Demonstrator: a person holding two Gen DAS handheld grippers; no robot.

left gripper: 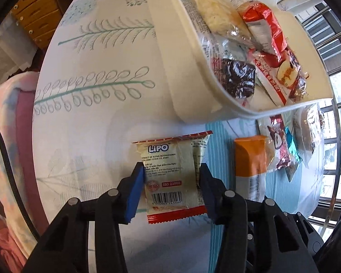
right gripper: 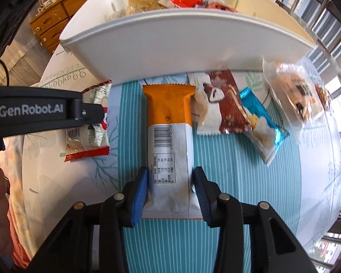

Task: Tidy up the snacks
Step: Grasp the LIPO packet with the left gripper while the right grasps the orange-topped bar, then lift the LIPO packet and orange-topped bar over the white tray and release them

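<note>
On the patterned tablecloth (right gripper: 216,182), just before the white bin (right gripper: 170,45), both grippers are mid-pickup: the left gripper (left gripper: 172,182) pinches the Lipo packet (left gripper: 172,170), and the right gripper (right gripper: 170,188) appears clamped on the orange-and-white bar (right gripper: 170,136), though contact is hard to confirm. Next comes lifting each over the bin's wall without snagging.

A white tub (right gripper: 181,45) stands on the table (left gripper: 91,125) with several snack packets (left gripper: 238,52) inside. In front of it lie a Lipo packet (left gripper: 170,177) on the left, a long bar (right gripper: 169,147) just to its right, and further packets (right gripper: 218,104) beyond that.
</note>
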